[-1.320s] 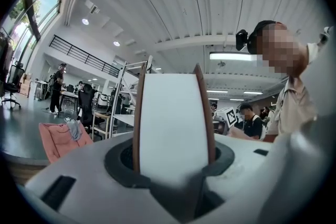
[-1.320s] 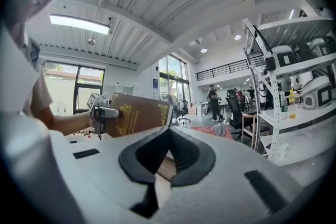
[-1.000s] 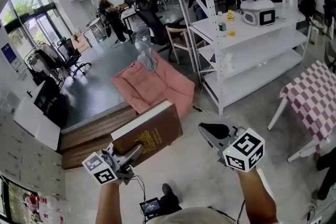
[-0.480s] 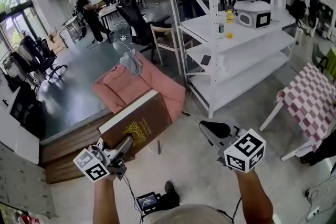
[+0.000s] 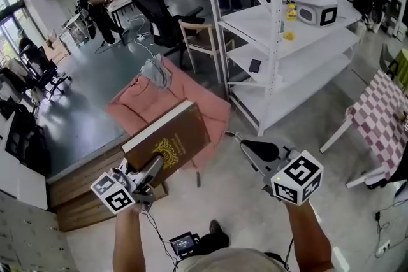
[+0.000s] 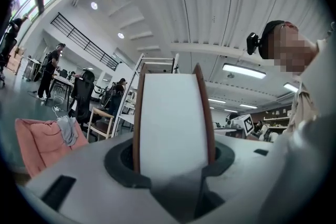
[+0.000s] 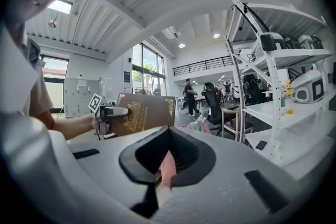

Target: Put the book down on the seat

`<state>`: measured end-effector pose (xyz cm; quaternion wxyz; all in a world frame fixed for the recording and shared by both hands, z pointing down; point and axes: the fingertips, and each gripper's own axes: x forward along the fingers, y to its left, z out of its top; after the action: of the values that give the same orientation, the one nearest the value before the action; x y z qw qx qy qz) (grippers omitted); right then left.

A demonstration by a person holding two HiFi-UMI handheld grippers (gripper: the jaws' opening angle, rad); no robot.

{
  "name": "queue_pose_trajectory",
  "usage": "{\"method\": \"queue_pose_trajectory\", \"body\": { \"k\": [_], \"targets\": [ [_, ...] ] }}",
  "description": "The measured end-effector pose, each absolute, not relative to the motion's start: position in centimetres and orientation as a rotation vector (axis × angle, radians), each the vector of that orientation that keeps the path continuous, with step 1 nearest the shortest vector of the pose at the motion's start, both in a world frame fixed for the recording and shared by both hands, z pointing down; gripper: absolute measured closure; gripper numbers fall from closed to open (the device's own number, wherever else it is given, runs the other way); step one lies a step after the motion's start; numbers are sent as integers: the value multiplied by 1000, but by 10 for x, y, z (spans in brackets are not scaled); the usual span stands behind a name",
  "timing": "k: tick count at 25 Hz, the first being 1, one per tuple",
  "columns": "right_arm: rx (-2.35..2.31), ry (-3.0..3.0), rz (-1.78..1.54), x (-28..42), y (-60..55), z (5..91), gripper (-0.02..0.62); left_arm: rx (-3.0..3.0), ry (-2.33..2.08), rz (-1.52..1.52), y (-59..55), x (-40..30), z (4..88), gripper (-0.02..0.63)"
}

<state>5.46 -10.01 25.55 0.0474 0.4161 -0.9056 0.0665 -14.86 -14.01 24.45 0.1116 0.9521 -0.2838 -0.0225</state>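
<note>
A thick brown book (image 5: 169, 148) with a gold emblem is gripped at its near corner by my left gripper (image 5: 152, 170), which holds it tilted in the air. In the left gripper view its white page edge (image 6: 173, 118) fills the gap between the jaws. Beyond and below it lies the seat, a low pink chair (image 5: 191, 102) with a grey cloth (image 5: 156, 70) on its back part. My right gripper (image 5: 256, 151) hovers to the right of the book, shut and empty. From the right gripper view I see the book's cover (image 7: 147, 112) and the left gripper (image 7: 113, 112).
A wooden platform edge (image 5: 76, 207) runs left of the seat. White metal shelving (image 5: 287, 54) with appliances stands to the right, a wooden chair (image 5: 197, 41) behind the seat, a checked table (image 5: 379, 118) far right. People stand at desks in the background.
The view has swung towards the pink seat, which now sits closer under the book. The left gripper keeps its hold on the book; the right gripper stays shut beside it.
</note>
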Motion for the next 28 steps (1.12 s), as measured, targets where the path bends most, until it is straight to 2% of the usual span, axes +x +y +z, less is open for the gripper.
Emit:
{"method": "queue_pose_trajectory", "body": {
  "k": [14,28],
  "targets": [
    [1364,-2650,244,1,-220,275,604,2731,-764,-93,-281,-209,269,387],
    [1305,-2619,278,40,-377,363,604,2602,-870,-75,-423,-185,359,387]
  ]
}}
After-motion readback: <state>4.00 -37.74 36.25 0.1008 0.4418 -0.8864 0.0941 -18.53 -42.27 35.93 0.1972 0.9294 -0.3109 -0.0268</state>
